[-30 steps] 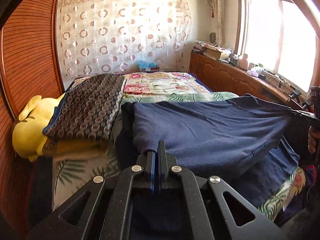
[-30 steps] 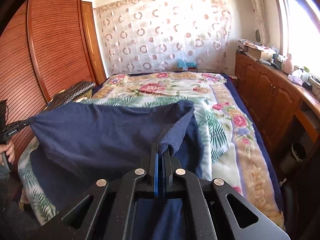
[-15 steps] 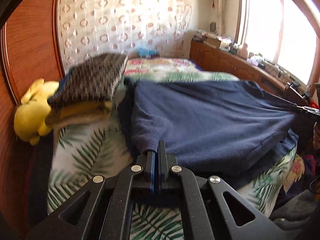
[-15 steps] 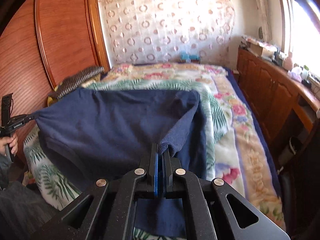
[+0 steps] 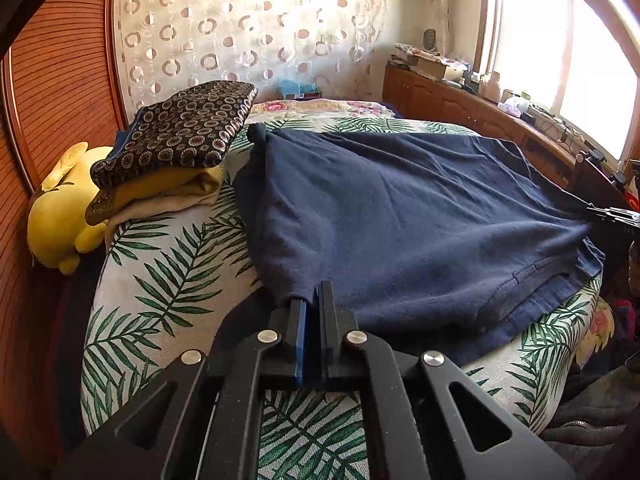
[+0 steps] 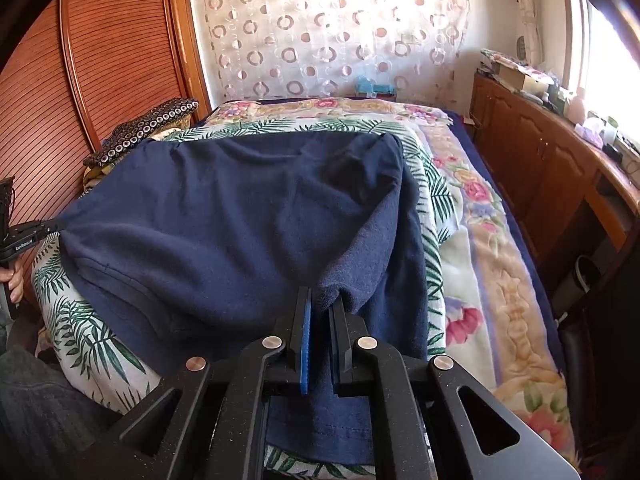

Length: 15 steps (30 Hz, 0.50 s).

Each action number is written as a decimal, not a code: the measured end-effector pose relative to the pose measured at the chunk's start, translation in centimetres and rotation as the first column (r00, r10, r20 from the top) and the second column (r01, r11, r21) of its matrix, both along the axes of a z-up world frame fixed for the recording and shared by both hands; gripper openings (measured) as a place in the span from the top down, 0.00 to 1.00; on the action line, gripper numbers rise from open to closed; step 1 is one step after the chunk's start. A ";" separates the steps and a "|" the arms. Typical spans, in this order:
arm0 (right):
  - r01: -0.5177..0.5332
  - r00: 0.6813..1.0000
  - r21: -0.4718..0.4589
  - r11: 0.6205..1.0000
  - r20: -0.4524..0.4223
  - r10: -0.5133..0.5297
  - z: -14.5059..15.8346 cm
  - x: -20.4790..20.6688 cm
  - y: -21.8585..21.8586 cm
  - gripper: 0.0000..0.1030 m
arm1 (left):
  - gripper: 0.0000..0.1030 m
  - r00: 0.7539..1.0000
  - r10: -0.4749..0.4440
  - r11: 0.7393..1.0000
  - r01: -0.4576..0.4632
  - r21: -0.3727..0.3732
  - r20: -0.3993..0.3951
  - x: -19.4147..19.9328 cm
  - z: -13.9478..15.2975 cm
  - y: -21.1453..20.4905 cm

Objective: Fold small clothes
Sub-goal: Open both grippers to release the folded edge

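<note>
a navy garment (image 5: 400,216) is laid folded on the bed (image 5: 168,280); left gripper (image 5: 310,312) and right gripper (image 6: 320,308) are loosening on its corners; edges should be squared before release.

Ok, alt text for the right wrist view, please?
A navy garment lies spread on a leaf-print bed, one corner between the jaws of the right tool, which have just been opening; the left tool holds the opposite corner at the left edge.

Navy garment (image 5: 400,216) on a green-leaf-patterned white bedcover (image 5: 168,272).
</note>
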State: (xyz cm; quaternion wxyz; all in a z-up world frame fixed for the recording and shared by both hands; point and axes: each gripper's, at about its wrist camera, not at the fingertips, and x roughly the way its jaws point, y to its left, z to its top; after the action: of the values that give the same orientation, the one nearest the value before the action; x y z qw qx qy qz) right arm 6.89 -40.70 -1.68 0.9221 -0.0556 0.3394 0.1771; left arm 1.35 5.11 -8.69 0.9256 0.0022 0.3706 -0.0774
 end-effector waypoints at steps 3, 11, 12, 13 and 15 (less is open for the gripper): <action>0.003 1.000 -0.007 1.000 0.019 -0.002 0.6 -1.1 0.0 0.80 | 0.88 1.000 0.003 1.000 -0.003 0.006 0.017 -0.3 0.5 0.1; 0.009 0.998 -0.042 0.999 0.065 -0.007 1.7 -2.5 0.4 0.78 | 0.70 0.998 0.021 1.000 -0.022 0.010 0.064 -0.9 1.8 0.6; 0.011 0.998 -0.042 0.999 0.070 -0.008 1.8 -2.6 0.4 0.78 | 0.63 0.997 0.022 1.000 -0.023 0.012 0.071 -1.0 2.0 0.6; 0.012 0.997 -0.042 0.999 0.072 -0.009 1.7 -2.7 0.4 0.76 | 0.61 0.997 0.022 1.000 -0.022 0.010 0.077 -1.1 2.2 0.7; 0.017 0.997 -0.041 0.999 0.078 -0.014 1.5 -2.4 0.4 0.75 | 0.59 0.996 0.025 1.000 -0.025 0.009 0.082 -1.1 2.4 0.9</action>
State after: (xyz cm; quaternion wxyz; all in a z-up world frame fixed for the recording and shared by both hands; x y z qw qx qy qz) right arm 4.47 -40.30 -0.19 0.9346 -0.0792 0.3074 0.1606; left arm 0.21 6.02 -6.30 0.9409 0.0052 0.3326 -0.0639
